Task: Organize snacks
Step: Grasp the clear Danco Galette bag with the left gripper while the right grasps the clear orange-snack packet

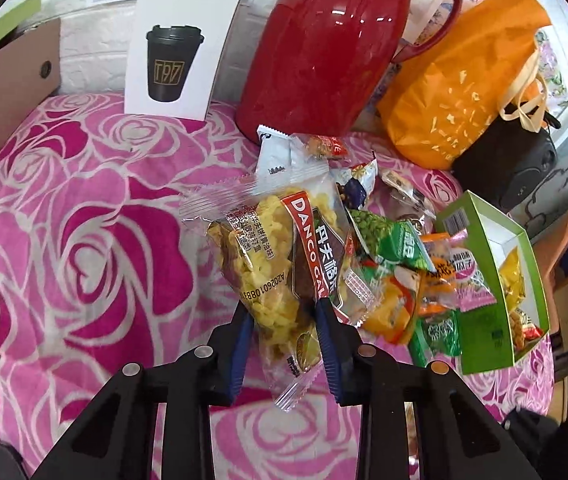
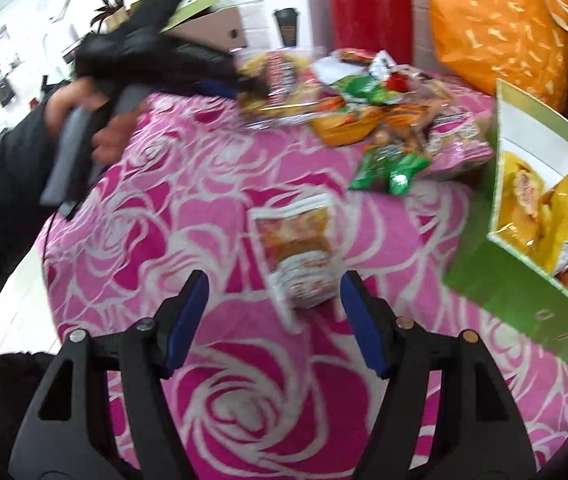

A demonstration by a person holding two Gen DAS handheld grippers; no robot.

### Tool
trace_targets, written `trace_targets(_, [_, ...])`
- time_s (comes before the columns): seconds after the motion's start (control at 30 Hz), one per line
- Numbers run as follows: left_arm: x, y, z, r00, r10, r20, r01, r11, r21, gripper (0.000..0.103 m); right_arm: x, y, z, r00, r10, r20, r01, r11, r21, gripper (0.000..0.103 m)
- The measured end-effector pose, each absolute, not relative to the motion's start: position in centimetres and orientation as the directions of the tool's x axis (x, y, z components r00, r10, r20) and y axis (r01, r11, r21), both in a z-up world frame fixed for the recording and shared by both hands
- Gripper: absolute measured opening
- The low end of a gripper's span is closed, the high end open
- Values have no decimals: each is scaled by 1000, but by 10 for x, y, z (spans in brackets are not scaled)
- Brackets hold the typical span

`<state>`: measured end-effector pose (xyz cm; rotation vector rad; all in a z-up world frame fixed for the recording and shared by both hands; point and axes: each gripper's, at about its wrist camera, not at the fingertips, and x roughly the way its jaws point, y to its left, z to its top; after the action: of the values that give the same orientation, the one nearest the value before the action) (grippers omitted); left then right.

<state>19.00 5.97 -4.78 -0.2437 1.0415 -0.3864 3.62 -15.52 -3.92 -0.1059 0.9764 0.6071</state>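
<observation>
Over the rose cloth (image 1: pixel 84 208), left hand-held gripper (image 1: pixel 284 312) clamps the waffle packet (image 1: pixel 268 248); right hand-held gripper (image 2: pixel 272 284) gapes.

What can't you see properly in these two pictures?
- Right wrist view: the small snack packet between the open right hand-held gripper is motion-blurred; its label is unreadable.
- Both views: the green box walls hide most of the contents.
- Left wrist view: the red thermos top is cut off by the edge.

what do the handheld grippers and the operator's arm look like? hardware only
Both the left gripper and right gripper have black angular plastic frames, blue ribbed finger pads and round silver screw heads. The left unit has a grey handle; black sleeve.
</observation>
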Motion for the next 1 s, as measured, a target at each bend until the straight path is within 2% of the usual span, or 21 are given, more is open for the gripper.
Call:
trace_targets(0.07, [182, 63, -44, 466, -434, -771, 193, 900, -390, 35, 41, -162, -39, 429, 423, -798, -511, 842, 172, 69])
trace_targets(0.13, [181, 60, -45, 475, -444, -760, 193, 895, -402, 52, 49, -164, -42, 434, 412, -801, -502, 849, 165, 69])
trace_targets(0.17, [183, 58, -47, 480, -429, -765, 183, 902, -391, 55, 52, -163, -46, 428, 404, -808, -499, 852, 161, 69])
trace_targets(0.3, [200, 51, -58, 481, -395, -783, 138, 916, -377, 58, 59, -163, -57, 412, 382, -827, -496, 855, 148, 69])
trace_targets(0.43, [211, 52, -67, 466, -385, -796, 62, 912, -405, 71, 60, -159, -67, 391, 372, -842, -506, 851, 141, 69])
trace_targets(0.53, [218, 44, -65, 475, -350, -807, 55, 928, -369, 76, 60, -156, -67, 395, 364, -843, -504, 853, 132, 69])
trace_targets(0.6, [222, 39, -65, 482, -332, -811, 72, 937, -341, 76, 61, -157, -66, 392, 368, -843, -495, 857, 144, 61])
trace_targets(0.67, [223, 35, -63, 482, -328, -813, 93, 941, -325, 69, 62, -158, -66, 395, 367, -842, -491, 859, 144, 36])
trace_targets(0.7, [222, 34, -61, 487, -320, -813, 101, 945, -311, 56, 63, -159, -66, 392, 374, -840, -484, 861, 157, 36])
trace_targets(0.73, [221, 33, -58, 488, -319, -812, 109, 946, -306, 48, 64, -161, -66, 390, 378, -839, -477, 863, 166, 36])
trace_targets(0.83, [215, 33, -45, 498, -322, -805, 130, 946, -298, 33, 63, -161, -65, 399, 376, -836, -471, 867, 165, 36])
trace_targets(0.9, [208, 33, -34, 512, -328, -794, 150, 944, -293, 28, 60, -161, -64, 414, 374, -830, -463, 871, 162, 36])
trace_targets(1.0, [200, 27, -22, 527, -349, -775, 182, 937, -298, 28, 58, -162, -64, 412, 375, -831, -461, 872, 165, 36])
